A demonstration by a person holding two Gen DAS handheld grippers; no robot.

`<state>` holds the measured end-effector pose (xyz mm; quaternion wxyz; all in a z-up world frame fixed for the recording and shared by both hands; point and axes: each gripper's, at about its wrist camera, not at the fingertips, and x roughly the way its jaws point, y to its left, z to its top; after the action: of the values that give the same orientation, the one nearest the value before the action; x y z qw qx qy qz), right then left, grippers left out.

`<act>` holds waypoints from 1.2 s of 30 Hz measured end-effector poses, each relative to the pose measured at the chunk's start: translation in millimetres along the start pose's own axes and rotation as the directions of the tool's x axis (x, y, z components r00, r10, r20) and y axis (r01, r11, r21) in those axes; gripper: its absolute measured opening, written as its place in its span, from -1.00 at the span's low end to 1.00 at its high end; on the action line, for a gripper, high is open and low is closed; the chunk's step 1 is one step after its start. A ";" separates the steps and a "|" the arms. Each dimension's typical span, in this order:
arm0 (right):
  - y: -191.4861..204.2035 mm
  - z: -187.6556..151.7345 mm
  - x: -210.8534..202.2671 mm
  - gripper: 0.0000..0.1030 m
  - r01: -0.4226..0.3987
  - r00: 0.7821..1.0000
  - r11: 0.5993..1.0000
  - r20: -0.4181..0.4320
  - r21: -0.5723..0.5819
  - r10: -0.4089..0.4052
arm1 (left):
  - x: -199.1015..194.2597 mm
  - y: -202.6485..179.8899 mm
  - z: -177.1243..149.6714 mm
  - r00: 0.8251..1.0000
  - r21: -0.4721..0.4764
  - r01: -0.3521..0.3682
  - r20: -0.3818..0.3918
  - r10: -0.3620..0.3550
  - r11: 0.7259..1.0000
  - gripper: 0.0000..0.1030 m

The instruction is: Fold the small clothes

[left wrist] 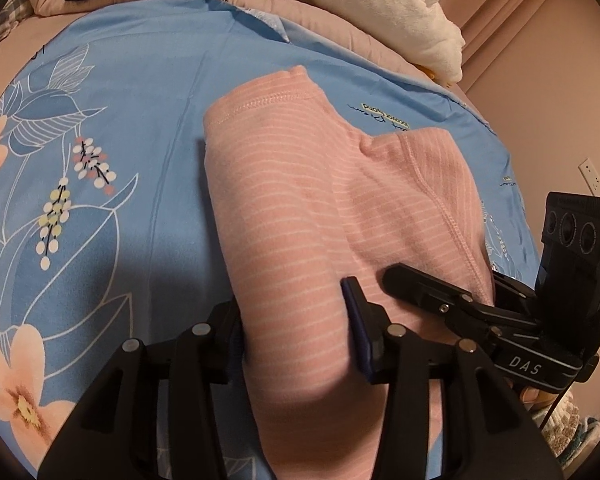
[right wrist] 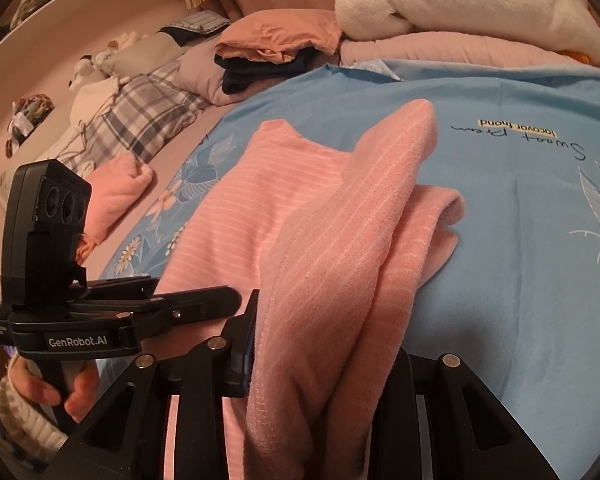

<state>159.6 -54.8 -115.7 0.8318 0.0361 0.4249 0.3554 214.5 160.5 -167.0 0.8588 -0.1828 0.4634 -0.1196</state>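
Pink striped garment point(left wrist: 284, 208) fills the middle of both views, lying on a blue flowered sheet point(left wrist: 112, 120) spread over a bed. The left claw point(left wrist: 296, 320) straddles the near end of the garment: one finger sits at the cloth's left edge, the other presses on top of it further right, and a wide band of fabric bulges up between them, so the jaws stand well apart with the cloth between them; whether they actually pinch it cannot be told. The right claw point(right wrist: 328, 360) has a thick bunched fold of the same garment point(right wrist: 332, 264) rising between its fingers; its left finger touches the fold, the right finger is mostly hidden behind the cloth, so a firm grip cannot be confirmed. Each claw shows in the other's view, close beside it, at the garment's near edge.

One garment is being handled. Two claws are in view. A second, smaller pink piece of cloth point(right wrist: 118, 192) lies apart on the bed to the left. Further back sits one stack of folded clothes point(right wrist: 276, 52), peach on top of dark blue, beside a white fluffy blanket point(right wrist: 460, 0). A plaid pillow point(right wrist: 140, 120) lies along the far left. Pinkish walls close the room, with a white wall socket point(left wrist: 592, 176) on the right.
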 end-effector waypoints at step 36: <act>-13.4 -29.3 -37.3 0.09 0.099 0.992 0.994 -0.077 0.039 -0.096 | -37.2 -0.7 -48.0 0.991 -0.008 -0.135 -0.012 0.135 0.991 0.39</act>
<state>131.3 -95.0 -113.7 0.8307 0.0197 0.4643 0.3066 154.0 164.1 -162.9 0.8615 -0.1541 0.4801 -0.0604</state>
